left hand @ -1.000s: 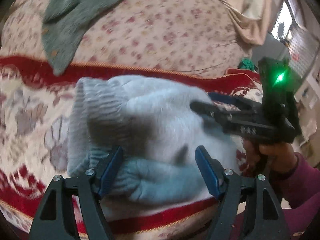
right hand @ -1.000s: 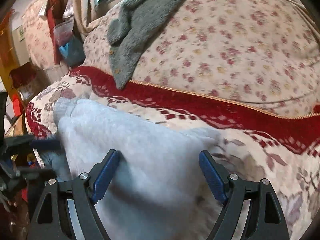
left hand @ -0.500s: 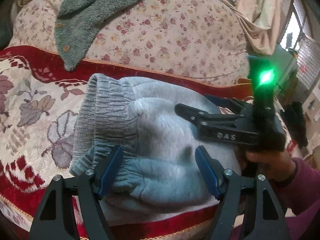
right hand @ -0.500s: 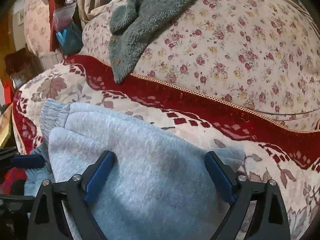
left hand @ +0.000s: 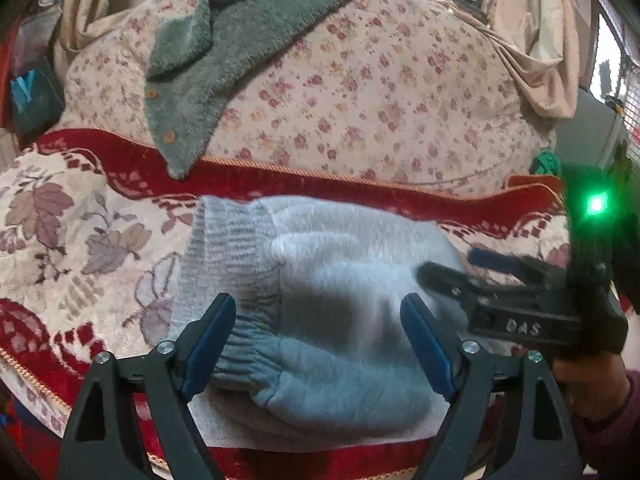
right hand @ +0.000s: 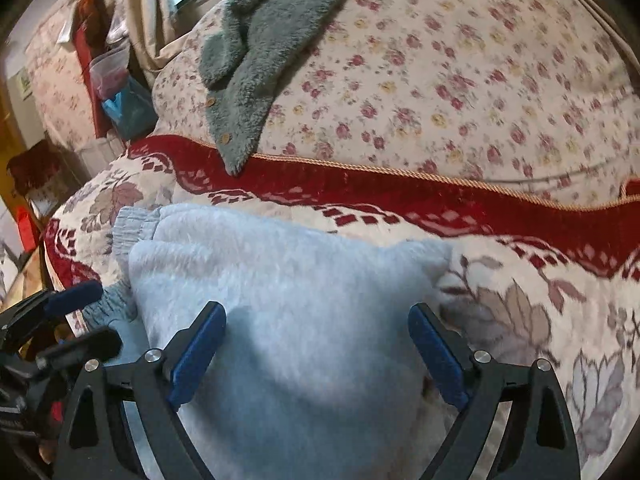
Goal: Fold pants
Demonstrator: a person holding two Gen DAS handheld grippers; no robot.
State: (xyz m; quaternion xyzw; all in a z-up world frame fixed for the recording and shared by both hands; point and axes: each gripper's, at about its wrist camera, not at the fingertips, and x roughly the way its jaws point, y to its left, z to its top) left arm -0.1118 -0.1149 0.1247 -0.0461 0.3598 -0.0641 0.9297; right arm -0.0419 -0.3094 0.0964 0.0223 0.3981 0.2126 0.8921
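A floral bedspread (left hand: 360, 92) rises behind a red-bordered leaf-patterned cover (left hand: 60, 240), with a green fleece garment (left hand: 208, 64) draped across the bedspread. On the cover lie the grey pants (left hand: 320, 280), already gathered into a compact, layered bundle, ribbed waistband (left hand: 224, 248) to one side and an elastic cuff (left hand: 244, 356) showing at the near edge. The folding looks largely done; what seems left is at most a last tidy or smoothing. The left gripper (left hand: 320, 344) hangs over the bundle's near edge, fingers spread wide, gripping nothing. The right gripper (right hand: 316, 348) likewise hovers above the pants' top layer with fingers spread apart and empty.
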